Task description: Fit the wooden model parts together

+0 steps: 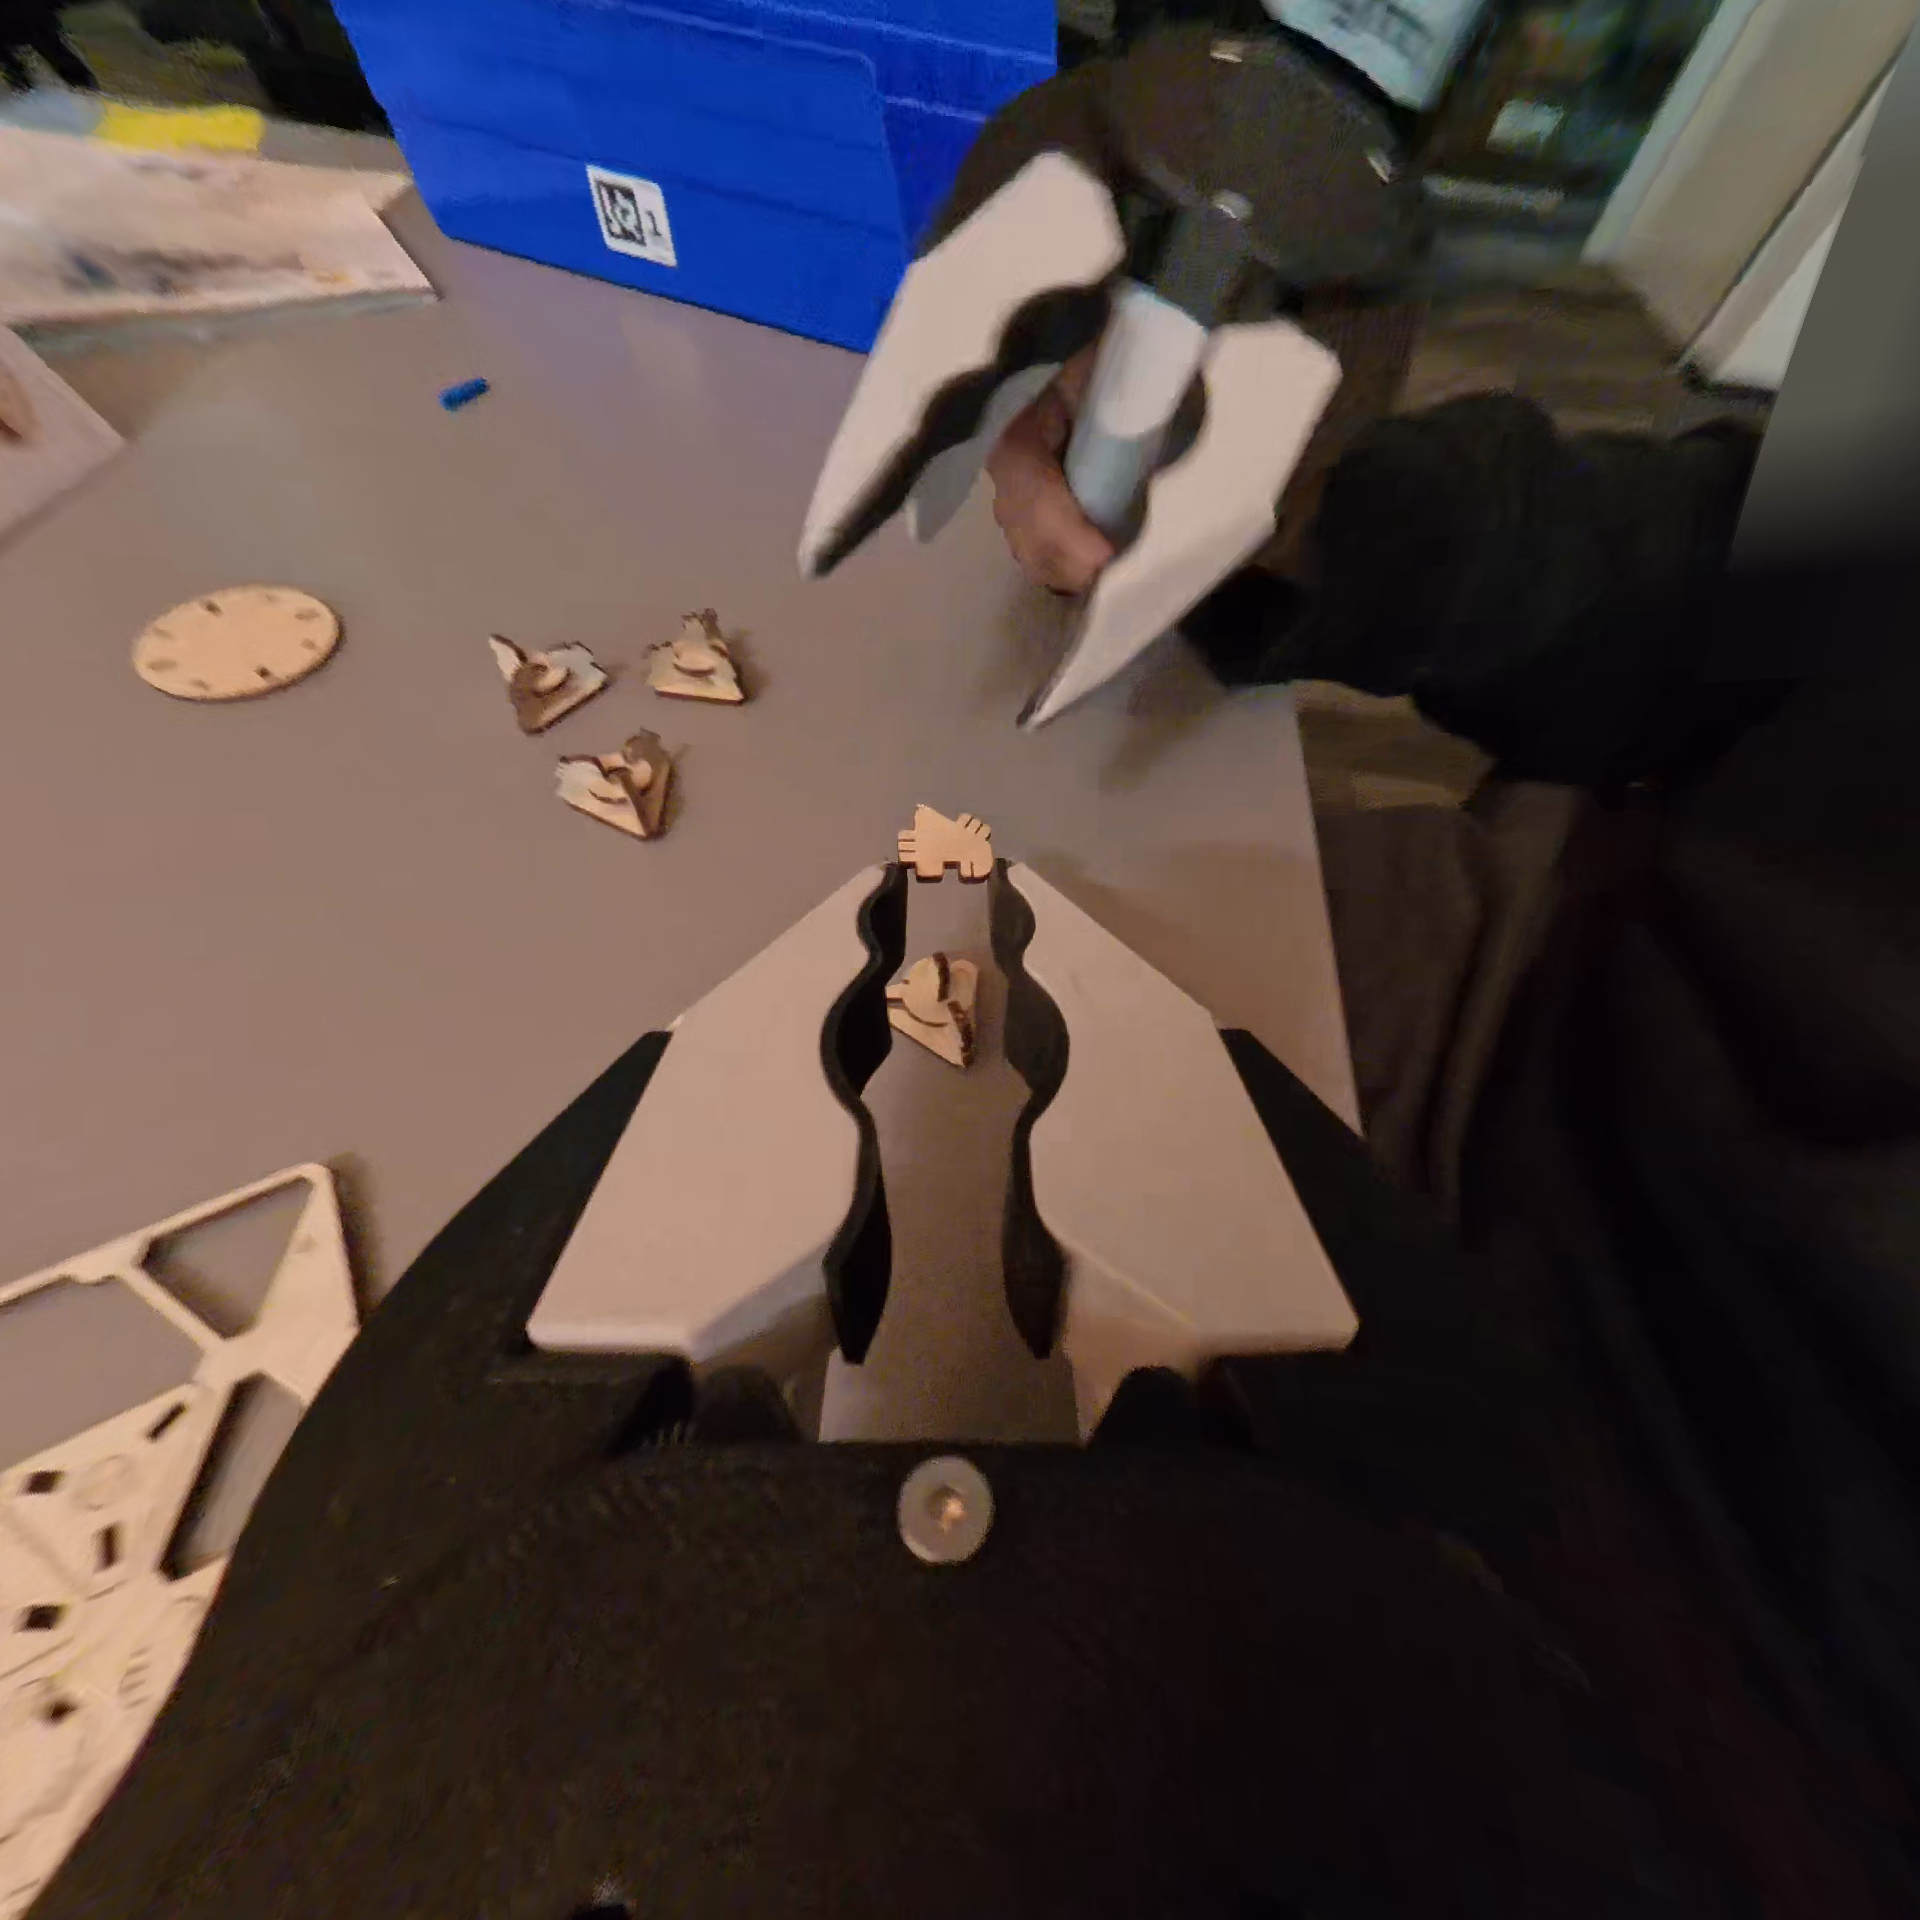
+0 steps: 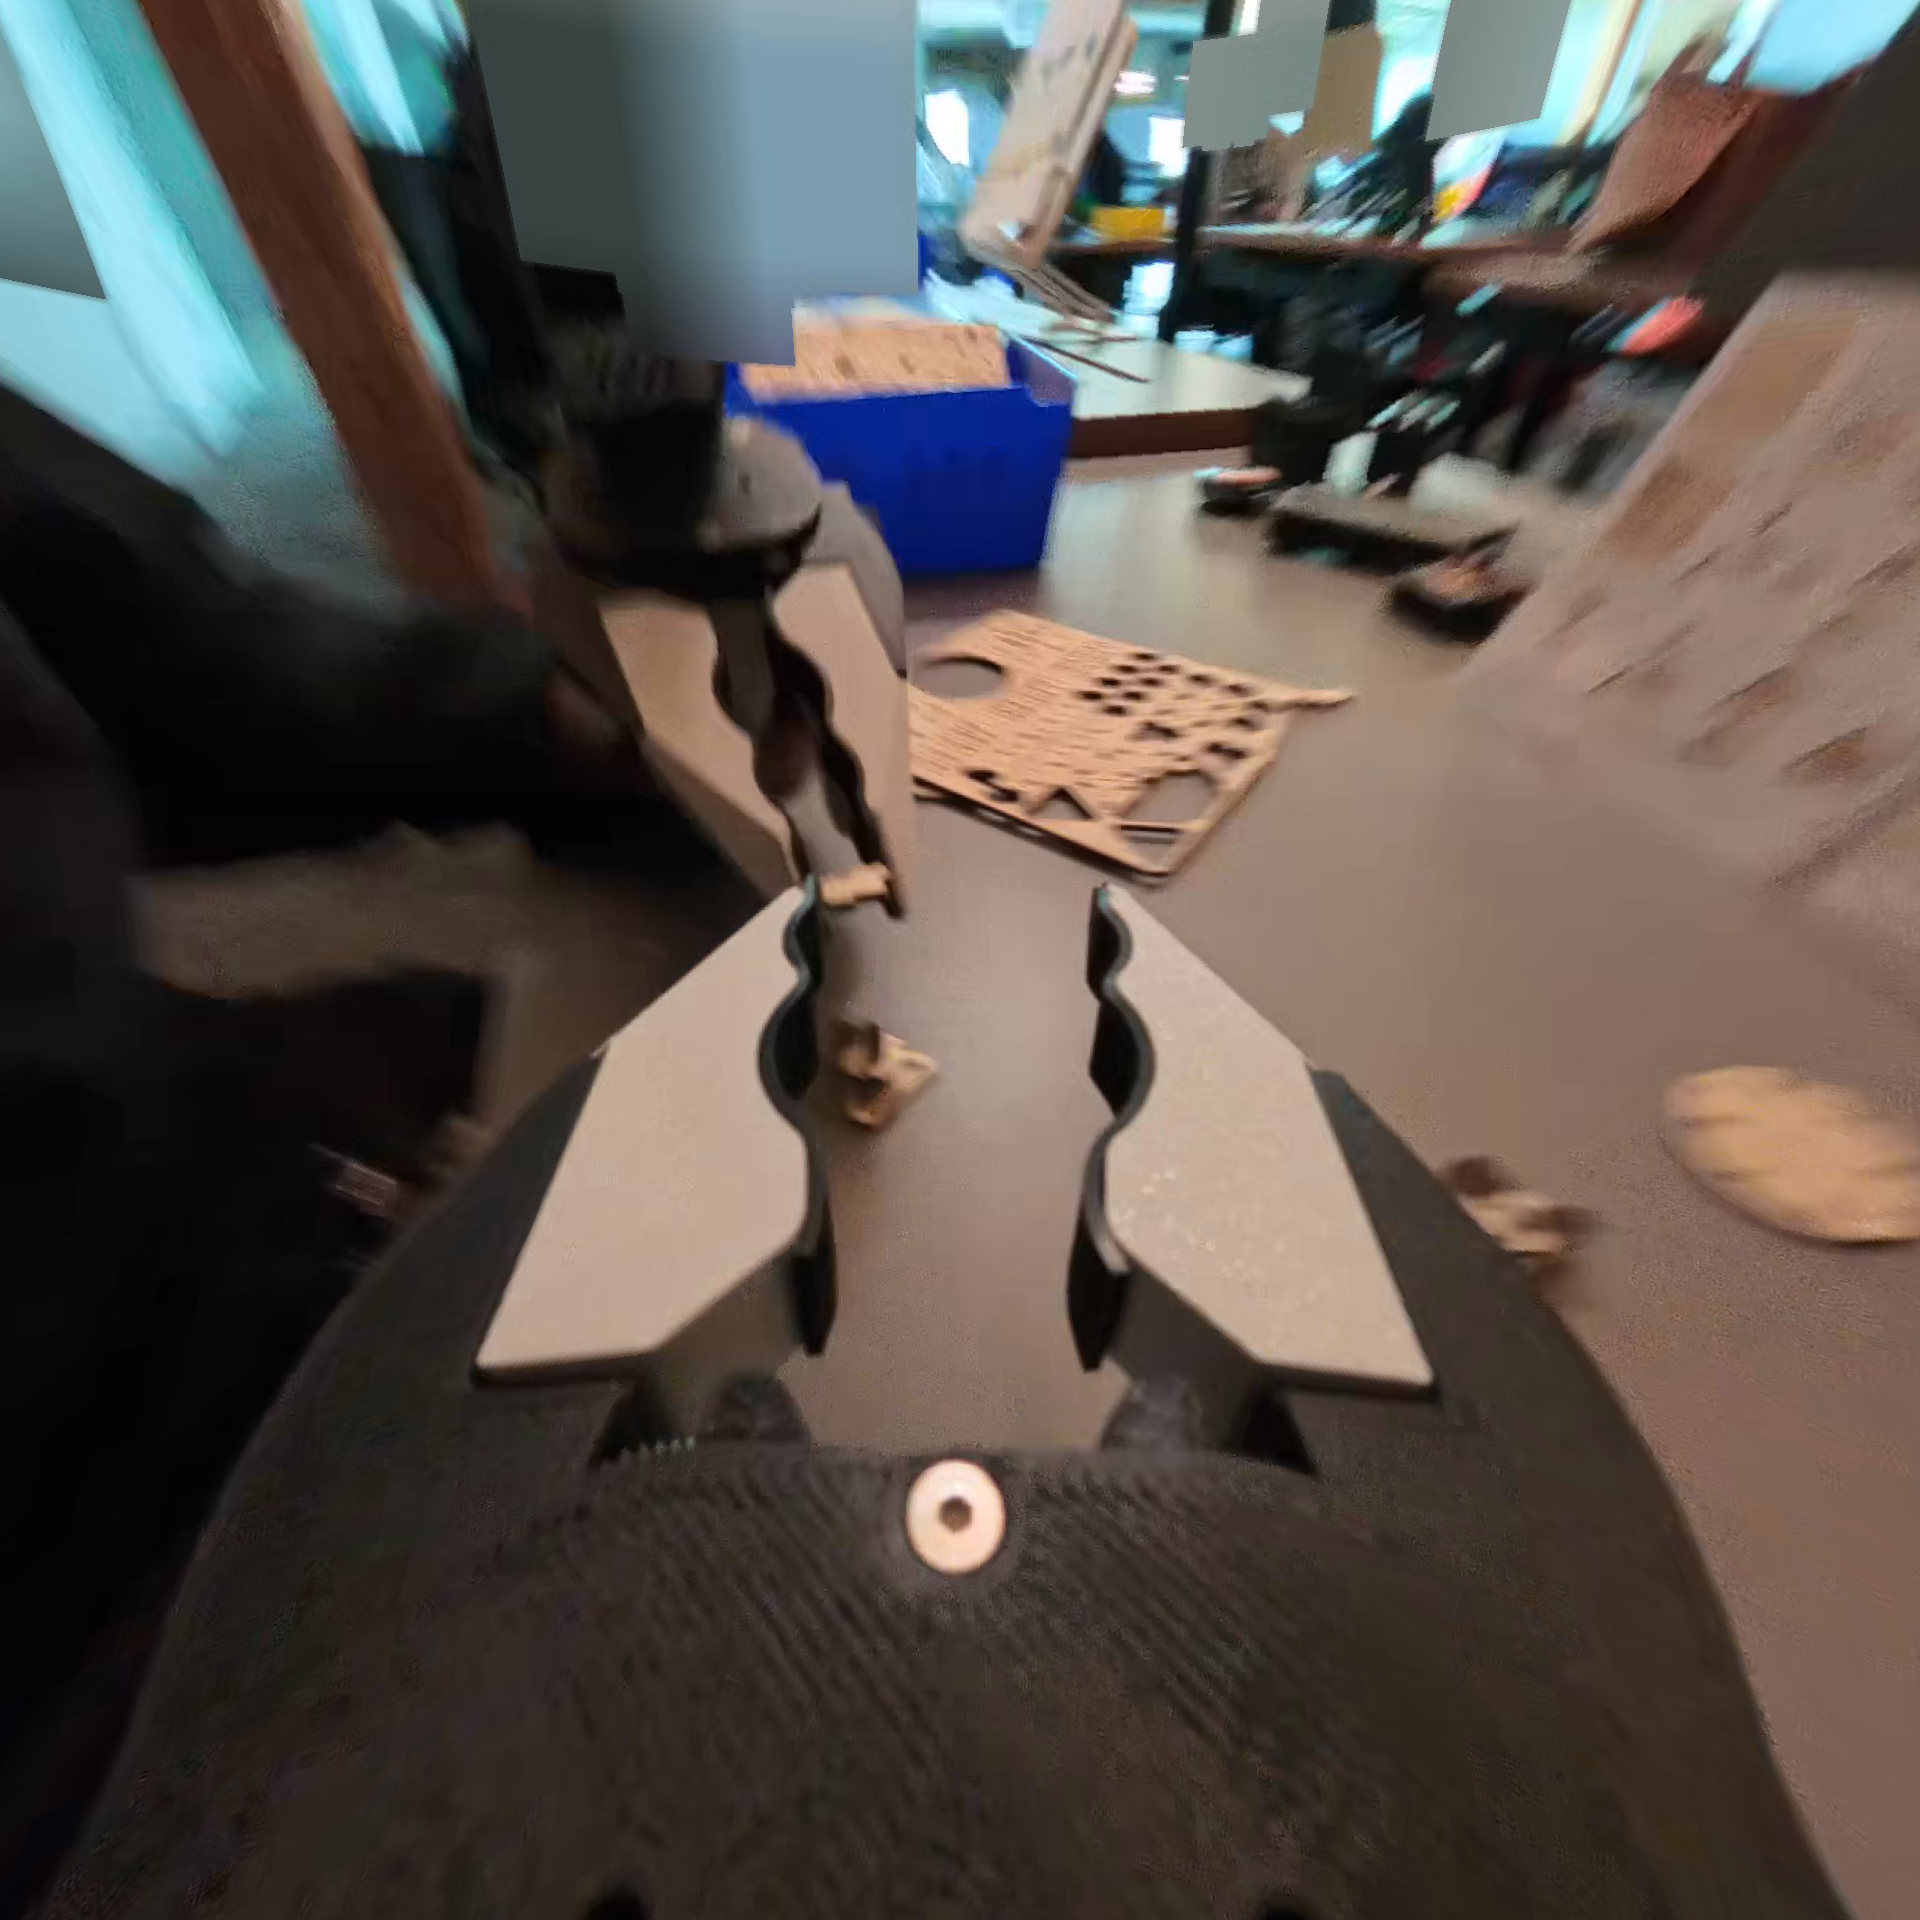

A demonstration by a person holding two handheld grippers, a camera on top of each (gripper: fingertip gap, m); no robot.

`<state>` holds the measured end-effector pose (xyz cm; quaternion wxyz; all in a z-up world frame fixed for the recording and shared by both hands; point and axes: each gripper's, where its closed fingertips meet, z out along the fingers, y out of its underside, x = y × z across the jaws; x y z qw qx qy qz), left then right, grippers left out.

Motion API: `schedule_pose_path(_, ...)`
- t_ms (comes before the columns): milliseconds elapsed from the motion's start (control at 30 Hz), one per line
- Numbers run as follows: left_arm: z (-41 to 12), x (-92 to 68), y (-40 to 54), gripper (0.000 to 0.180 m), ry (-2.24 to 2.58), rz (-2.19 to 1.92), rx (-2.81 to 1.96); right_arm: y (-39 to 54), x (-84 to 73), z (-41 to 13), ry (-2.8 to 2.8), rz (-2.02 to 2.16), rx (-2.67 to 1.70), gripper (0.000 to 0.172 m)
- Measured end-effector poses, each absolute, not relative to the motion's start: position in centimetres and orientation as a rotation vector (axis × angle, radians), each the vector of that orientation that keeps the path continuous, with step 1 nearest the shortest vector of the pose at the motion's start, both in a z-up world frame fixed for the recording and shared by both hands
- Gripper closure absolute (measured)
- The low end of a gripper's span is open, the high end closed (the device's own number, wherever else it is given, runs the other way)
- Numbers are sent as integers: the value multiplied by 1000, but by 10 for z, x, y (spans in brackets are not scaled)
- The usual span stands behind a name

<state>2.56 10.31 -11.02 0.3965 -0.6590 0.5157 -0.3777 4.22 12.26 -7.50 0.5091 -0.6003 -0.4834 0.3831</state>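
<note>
While pinching a small notched wooden cutout [image 1: 943,844] at the tips of the left claw [image 1: 945,868], hovers above a triangular wooden assembly [image 1: 935,1006] on the grey counter [image 1: 312,935]; right claw [image 2: 951,909] spread wide, bare, near three similar assemblies [image 1: 613,717] and wooden disc [image 1: 237,642]

The left tongs [image 1: 943,868] pinch a small wooden piece [image 1: 943,844] at their tips; the right tongs [image 2: 951,904] gape wide, bare.
</note>
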Motion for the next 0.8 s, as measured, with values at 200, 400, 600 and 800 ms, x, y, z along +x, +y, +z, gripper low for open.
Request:
schedule_pose_path(200, -113, 23, 98, 165, 1261, -1256, -1778, 112, 31, -105, -1539, 52, -1124, 139)
schedule_pose_path(400, -119, 25, 93, 165, 1296, -1281, -1811, 98, 17, -103, -1568, -178, -857, 157)
schedule_pose_path(600, -118, 25, 92, 165, 1297, -1298, -1808, 97, 18, -101, -1532, -278, -695, 172)
schedule_pose_path(800, -119, 26, 89, 166, 1320, -1304, -1811, 95, 16, -105, -1549, -258, -700, 163)
